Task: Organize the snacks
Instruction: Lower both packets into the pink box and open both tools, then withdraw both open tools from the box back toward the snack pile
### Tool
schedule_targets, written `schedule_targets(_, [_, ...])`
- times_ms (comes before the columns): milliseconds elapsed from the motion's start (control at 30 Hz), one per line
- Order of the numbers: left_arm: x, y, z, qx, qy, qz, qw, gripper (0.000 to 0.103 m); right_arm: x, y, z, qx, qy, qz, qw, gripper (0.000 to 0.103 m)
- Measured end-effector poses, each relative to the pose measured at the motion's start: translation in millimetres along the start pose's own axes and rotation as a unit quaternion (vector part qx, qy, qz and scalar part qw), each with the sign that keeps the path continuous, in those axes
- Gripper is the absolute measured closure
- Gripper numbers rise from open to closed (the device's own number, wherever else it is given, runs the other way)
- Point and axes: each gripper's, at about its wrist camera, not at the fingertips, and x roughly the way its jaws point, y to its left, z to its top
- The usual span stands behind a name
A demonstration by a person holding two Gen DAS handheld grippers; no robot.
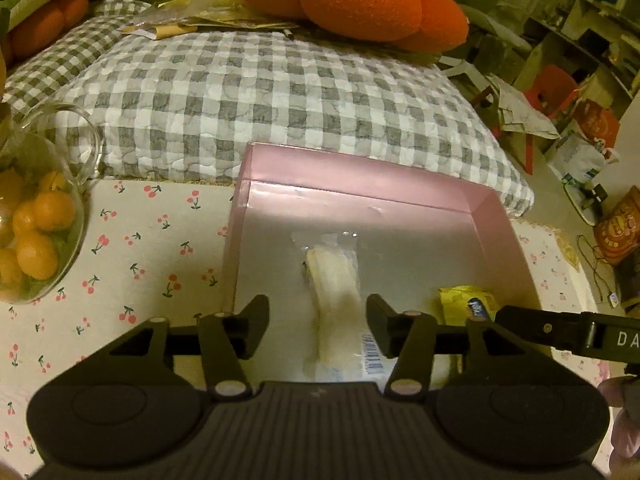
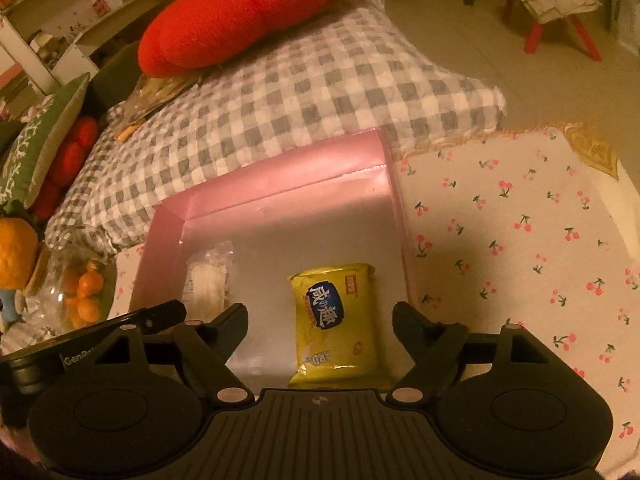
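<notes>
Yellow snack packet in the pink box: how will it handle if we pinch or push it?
The yellow snack packet looks puffy and crinkled, so probably light and yielding. Its glossy film may slip between pads. It lies flat on the pink box floor, so a push should slide it, not roll it.

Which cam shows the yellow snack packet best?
Right wrist: the yellow foil snack packet lies whole, label readable, in the pink box. Left wrist shows only its corner, the rest hidden by gripper parts.

Cherry-print tablecloth point(image 2: 500, 240), pink box point(image 2: 280, 184) (open), glass bowl point(image 1: 76, 216)
</notes>
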Motion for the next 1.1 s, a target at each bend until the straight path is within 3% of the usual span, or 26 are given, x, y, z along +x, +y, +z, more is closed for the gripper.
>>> schedule_targets(567, [-46.3, -10.1, -21.7, 0.02, -0.015, 0.005, 0.9997, 0.016, -48.3, -4.3, -19.5, 0.006, -0.02, -0.006, 1.0, 0.014])
schedule_targets(1100, [-88.5, -0.3, -62.8, 0.015, -0.008, 0.002, 0.9999, 0.005, -92.4, 5.8, -64.4, -0.043, -0.033, -0.047, 0.997, 0.011])
